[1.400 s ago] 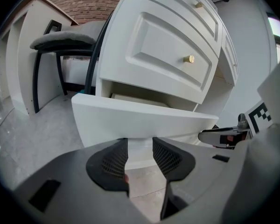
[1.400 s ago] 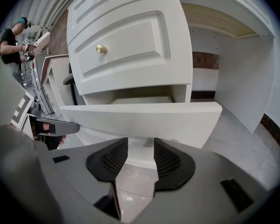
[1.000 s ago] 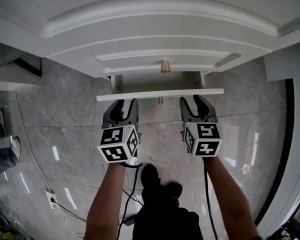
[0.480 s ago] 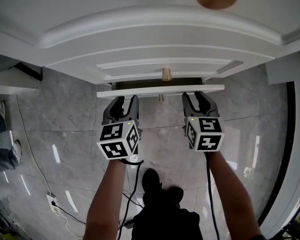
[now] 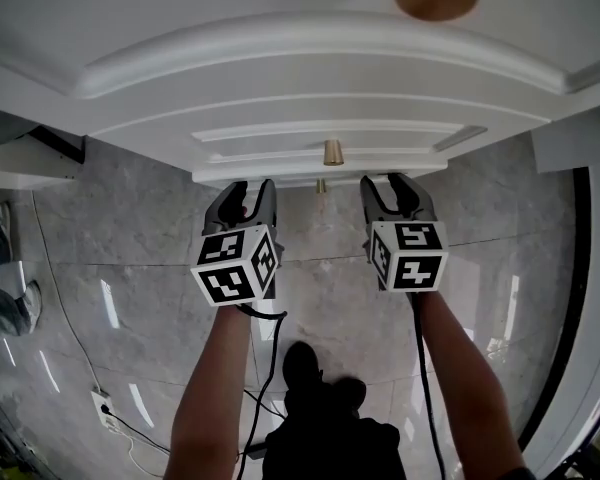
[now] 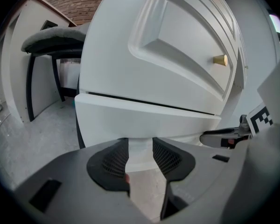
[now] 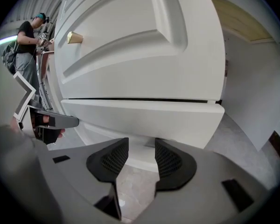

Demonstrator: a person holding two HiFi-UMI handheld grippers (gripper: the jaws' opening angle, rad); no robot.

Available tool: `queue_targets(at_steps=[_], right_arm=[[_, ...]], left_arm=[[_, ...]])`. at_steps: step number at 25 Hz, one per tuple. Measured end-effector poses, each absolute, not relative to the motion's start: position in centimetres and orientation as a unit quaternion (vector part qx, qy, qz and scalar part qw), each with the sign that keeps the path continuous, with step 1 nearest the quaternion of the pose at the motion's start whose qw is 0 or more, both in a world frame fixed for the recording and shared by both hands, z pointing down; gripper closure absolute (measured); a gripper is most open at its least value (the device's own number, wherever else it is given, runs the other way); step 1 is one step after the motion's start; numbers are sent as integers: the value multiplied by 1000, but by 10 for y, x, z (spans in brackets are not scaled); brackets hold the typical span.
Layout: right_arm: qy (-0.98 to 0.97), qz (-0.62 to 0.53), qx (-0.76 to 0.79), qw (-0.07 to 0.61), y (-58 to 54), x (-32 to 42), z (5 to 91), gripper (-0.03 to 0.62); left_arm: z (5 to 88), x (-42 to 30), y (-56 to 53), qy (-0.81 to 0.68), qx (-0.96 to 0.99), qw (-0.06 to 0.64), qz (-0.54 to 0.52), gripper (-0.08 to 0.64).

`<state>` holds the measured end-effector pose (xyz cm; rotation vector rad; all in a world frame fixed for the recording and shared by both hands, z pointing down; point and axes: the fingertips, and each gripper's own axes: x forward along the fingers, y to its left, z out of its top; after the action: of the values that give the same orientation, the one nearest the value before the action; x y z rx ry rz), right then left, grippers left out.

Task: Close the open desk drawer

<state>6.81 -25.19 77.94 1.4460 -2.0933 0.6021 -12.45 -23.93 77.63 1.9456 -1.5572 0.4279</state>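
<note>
White panelled drawer front (image 7: 140,113), nearly flush, is pressed by left claw (image 5: 248,190) and right claw (image 5: 392,183), both released and empty, spaced apart for square closing; right jaws just narrowed slightly.

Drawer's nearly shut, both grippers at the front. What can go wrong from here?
1. Left gripper and right gripper, its empty open jaws just closing slightly, sit at the drawer front either side of its knob; an uneven push could skew it.
2. Tips are near its lower edge and could slip under.
</note>
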Motion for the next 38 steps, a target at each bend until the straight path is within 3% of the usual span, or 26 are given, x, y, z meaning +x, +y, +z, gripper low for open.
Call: queue_targets(at_steps=[17, 28, 38], right_arm=[[-778, 209, 531, 265, -264, 65, 775, 420], [-776, 182, 546, 259, -244, 71, 735, 565], [-780, 184, 537, 264, -211, 66, 711, 588]], left_arm=[[775, -129, -252, -598, 727, 295, 161, 421], [745, -131, -224, -610, 722, 283, 164, 527], [709, -126, -204, -596, 738, 264, 174, 551]])
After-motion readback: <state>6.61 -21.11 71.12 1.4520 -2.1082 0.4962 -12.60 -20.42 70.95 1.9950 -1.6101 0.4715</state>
